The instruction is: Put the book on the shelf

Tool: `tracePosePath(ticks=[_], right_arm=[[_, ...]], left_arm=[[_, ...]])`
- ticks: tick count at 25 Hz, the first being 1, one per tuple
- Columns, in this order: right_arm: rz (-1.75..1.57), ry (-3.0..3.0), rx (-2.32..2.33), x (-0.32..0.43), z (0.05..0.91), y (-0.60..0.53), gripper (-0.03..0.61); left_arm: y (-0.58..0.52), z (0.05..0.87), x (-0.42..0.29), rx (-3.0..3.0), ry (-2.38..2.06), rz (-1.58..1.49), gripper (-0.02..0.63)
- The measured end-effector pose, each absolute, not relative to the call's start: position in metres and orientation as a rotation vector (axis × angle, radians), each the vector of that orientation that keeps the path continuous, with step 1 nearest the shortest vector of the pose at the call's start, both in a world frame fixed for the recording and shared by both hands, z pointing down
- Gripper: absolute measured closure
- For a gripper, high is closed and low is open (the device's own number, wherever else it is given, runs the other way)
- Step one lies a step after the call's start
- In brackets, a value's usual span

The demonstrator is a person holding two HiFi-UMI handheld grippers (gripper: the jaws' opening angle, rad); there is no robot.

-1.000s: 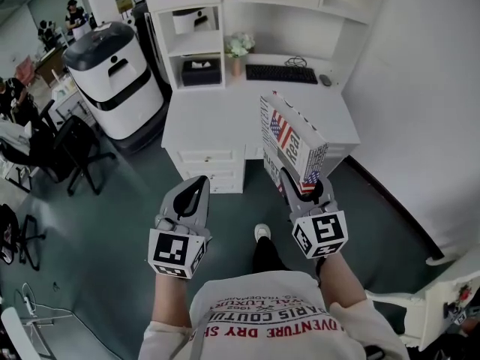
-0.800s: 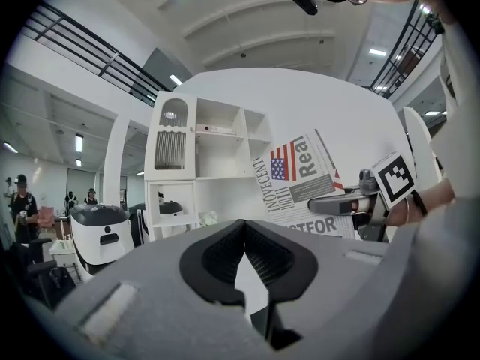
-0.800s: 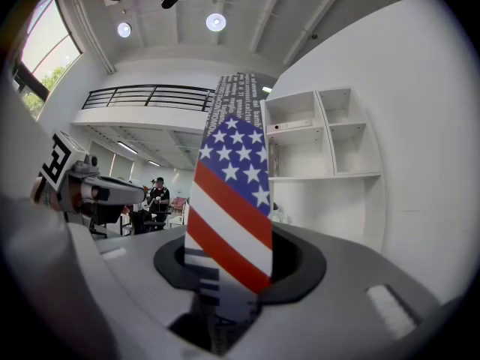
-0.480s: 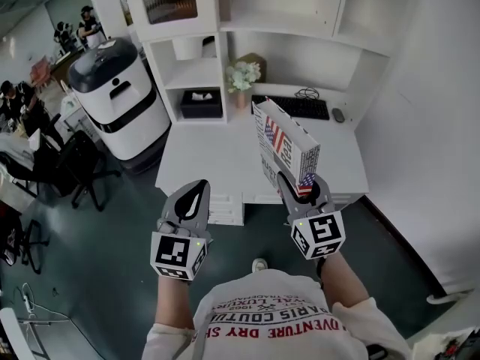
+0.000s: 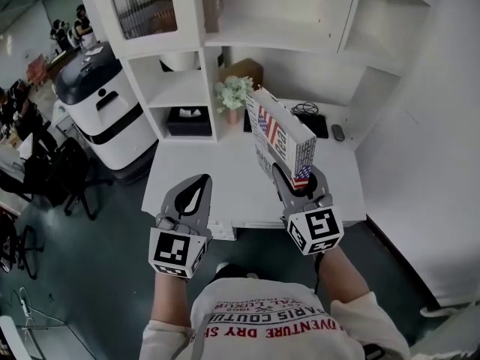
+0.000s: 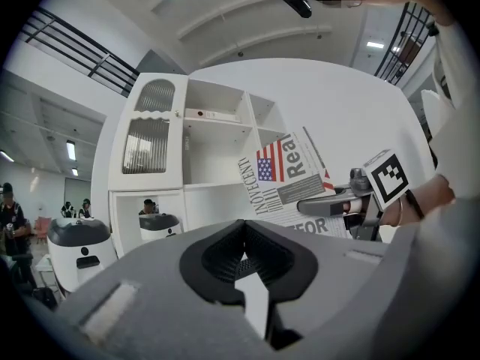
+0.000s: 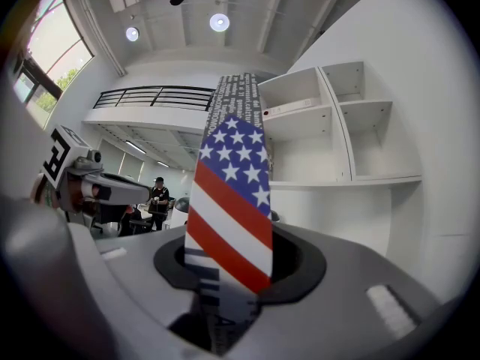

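Your right gripper [image 5: 297,177] has its jaws closed on the lower end of the book [image 5: 280,132], roughly half spread to take its thickness; in the right gripper view the flag-printed spine [image 7: 229,201] stands upright between the pads, filling the gap of the gripper [image 7: 225,280]. You hold the book up in the air above the white desk [image 5: 187,175], tilted away from you, its top end in front of the lower open compartments of the white shelf unit [image 5: 279,43]; it touches neither the desk nor any shelf board. Your left gripper [image 5: 196,190] hangs over the front edge of the desk, well to the left of the book; its own view shows the jaws [image 6: 244,265] brought together at the tips with nothing between them, and off to its right the book's newsprint cover [image 6: 289,182]. On the desk behind the book lie a keyboard [image 5: 320,126] and a mouse [image 5: 339,132]; a pot of flowers [image 5: 232,92] stands by the shelf upright; a dark tissue box [image 5: 187,120] sits in the low cubby on the left.
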State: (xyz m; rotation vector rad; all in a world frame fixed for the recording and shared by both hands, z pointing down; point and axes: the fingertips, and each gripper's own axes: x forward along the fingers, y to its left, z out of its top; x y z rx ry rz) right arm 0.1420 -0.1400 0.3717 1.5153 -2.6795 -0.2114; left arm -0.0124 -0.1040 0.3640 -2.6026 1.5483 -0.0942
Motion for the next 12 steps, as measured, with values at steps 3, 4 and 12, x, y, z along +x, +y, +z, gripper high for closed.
tracePosePath(ticks=[3, 4, 12], right_arm=[[-0.240, -2.678, 1.520, 0.133, 0.363, -0.169, 0.420], [-0.247, -2.677, 1.528, 0.130, 0.360, -0.178, 0.420], [-0.340, -2.652, 1.602, 0.107, 0.317, -0.246, 0.420]], left_arm=[[-0.133, 0.359, -0.017, -2.611, 1.528, -0.075, 0.609], [-0.143, 0.357, -0.020, -2.616, 1.521, -0.069, 0.609], [-0.219, 0.328, -0.045, -2.615, 1.461, -0.025, 0.609]])
